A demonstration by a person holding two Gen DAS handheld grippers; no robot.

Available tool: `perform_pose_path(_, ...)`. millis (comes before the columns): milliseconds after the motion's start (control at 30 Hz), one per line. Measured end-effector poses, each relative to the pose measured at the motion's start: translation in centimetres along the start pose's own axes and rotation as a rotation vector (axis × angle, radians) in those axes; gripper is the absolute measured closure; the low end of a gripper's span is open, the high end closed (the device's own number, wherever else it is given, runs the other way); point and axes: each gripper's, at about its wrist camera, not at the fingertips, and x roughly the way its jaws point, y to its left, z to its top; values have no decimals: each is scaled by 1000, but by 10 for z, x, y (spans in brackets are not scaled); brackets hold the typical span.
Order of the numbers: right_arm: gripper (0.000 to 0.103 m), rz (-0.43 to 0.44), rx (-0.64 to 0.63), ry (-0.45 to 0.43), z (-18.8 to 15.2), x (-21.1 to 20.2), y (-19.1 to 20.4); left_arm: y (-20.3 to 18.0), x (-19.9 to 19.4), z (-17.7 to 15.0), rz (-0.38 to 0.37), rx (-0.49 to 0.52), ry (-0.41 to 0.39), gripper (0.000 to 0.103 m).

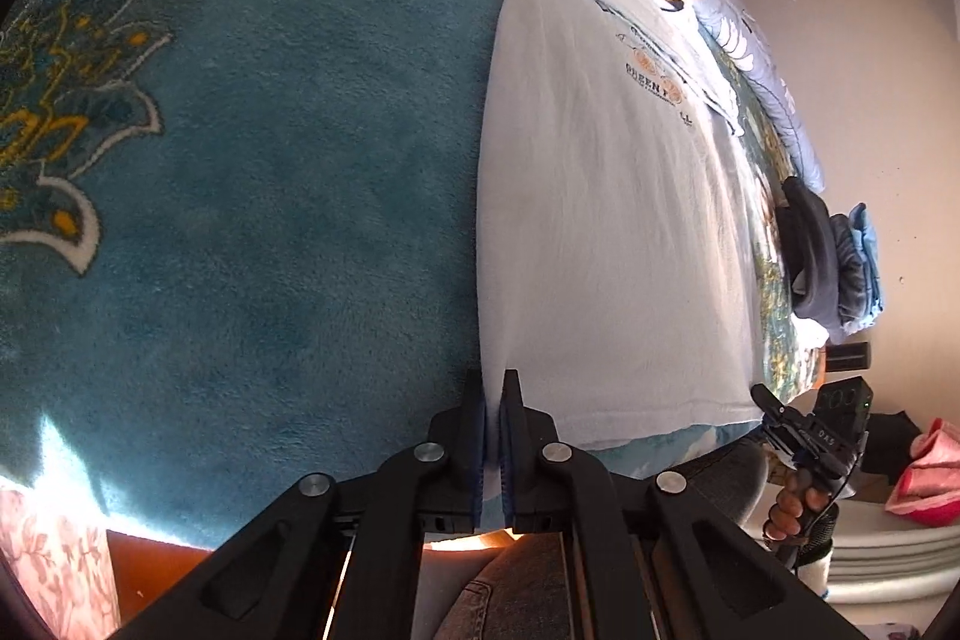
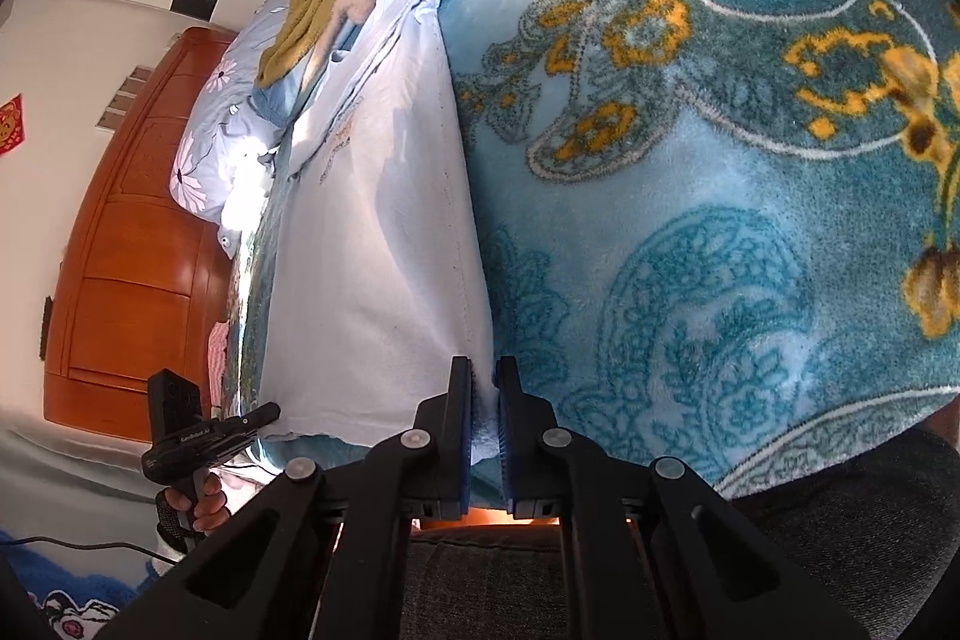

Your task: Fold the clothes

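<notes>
Pale blue shirt (image 1: 600, 220) flat on bed blanket (image 1: 270, 160), unfolded-looking. Left gripper (image 1: 493, 400) and right gripper (image 2: 483, 388) fingers each pinching hem corner at bed's near edge. Folded pile (image 1: 840, 268) far corner.

Both grippers are down at the near hem of the pale blue t-shirt (image 1: 606, 220), one at each bottom corner. The left gripper (image 1: 493, 388) has its jaws squeezed nearly together on the shirt's left hem corner, cloth pinched between the blue pads. The right gripper (image 2: 482, 376) does the same on the right hem corner, a bit of fabric visible in the narrow gap. Each hand wraps its handle below the shirt's edge: right hand (image 1: 792, 508), left hand (image 2: 201, 502).
</notes>
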Motion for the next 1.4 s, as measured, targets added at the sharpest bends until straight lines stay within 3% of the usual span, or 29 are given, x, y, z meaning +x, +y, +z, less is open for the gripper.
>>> perform_pose_path(233,95,-11,10,15,-1,2,-7,4,2,0,-27,-12,13,97)
perform_pose_path(500,92,13,9,26,1,2,-10,15,3,-2,-135,-92,41,90)
perform_pose_path(667,90,14,3,30,4,2,-10,7,1,-3,-202,-70,56,48)
perform_pose_path(733,86,23,9,32,4,4,-11,1,1,-4,-189,-40,56,43)
perform_pose_path(900,84,43,20,31,2,3,-12,-5,1,-4,-155,11,57,46)
perform_pose_path(933,84,45,19,32,2,2,-12,-4,1,-4,-144,8,55,54)
perform_pose_path(1033,85,51,23,30,1,-1,-14,2,2,-4,-84,4,46,89)
perform_pose_path(1067,87,51,25,29,0,-1,-14,5,1,-4,-82,0,43,94)
perform_pose_path(1100,92,50,30,32,0,-2,-15,7,0,-5,-94,-6,37,94)
perform_pose_path(1233,96,86,37,42,2,-6,-13,16,-9,-2,-184,-33,10,95)
perform_pose_path(1400,96,211,59,-10,21,-19,-1,19,-29,30,-368,-103,-71,95)
